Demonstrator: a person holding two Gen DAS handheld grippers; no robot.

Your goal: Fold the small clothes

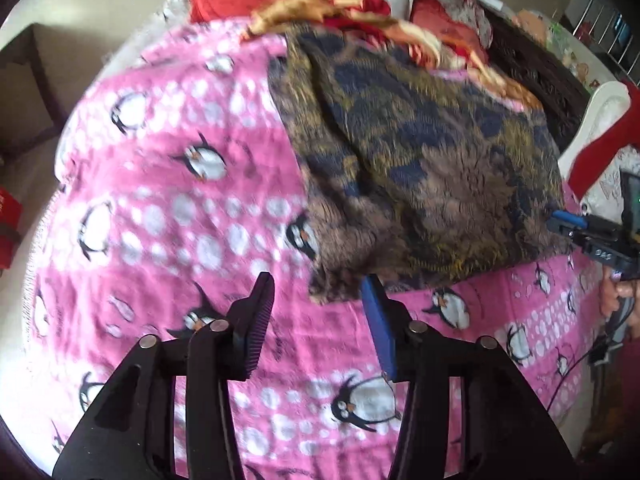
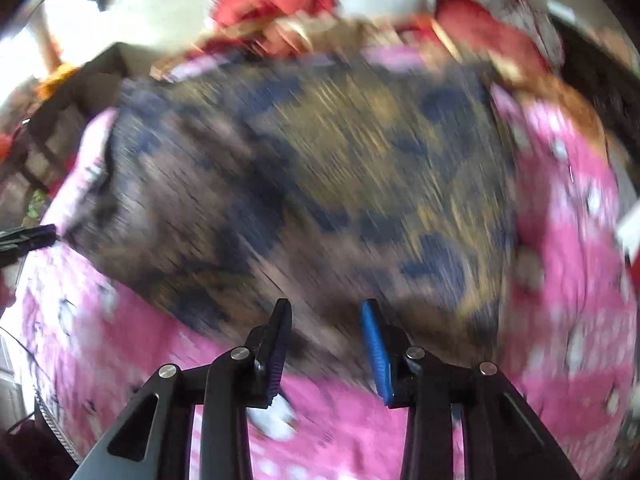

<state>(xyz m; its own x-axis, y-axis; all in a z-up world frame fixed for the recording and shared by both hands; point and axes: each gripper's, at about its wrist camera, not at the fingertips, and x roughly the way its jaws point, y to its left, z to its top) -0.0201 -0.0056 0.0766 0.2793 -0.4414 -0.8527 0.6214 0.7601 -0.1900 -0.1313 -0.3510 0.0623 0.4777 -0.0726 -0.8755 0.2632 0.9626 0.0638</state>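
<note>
Left wrist view: the left hand-held gripper [image 1: 318, 292] is hanging over a pink penguin blanket [image 1: 160, 208] spread on a bed, jaws standing partly apart w/ nothing between them; only blanket is showing in the gap. Its blue pad is sitting just beside the near corner of a fuzzy brown, navy and mustard garment [image 1: 420, 168], but contact can't be told. The garment is lying folded on the blanket, towards the right and far side, w/ red and gold bedding [image 1: 320, 8] piling up behind it. At the right edge the right hand-held gripper [image 1: 560, 220] is poking in at the garment's right corner, a bare hand [image 1: 624, 292] gripping its handle below; its state can't be read from here. Right wrist view, heavily blurred: the right hand-held gripper [image 2: 326, 312] is hovering at the garment's [image 2: 320, 168] near edge, jaws partly apart, nothing clamped, fabric and pink blanket [image 2: 560, 280] showing between the pads. The garment is filling most of the middle of the view. The left hand-held gripper [image 2: 24, 238] is showing as a dark tip at the left edge, next to the garment's left corner.
</note>
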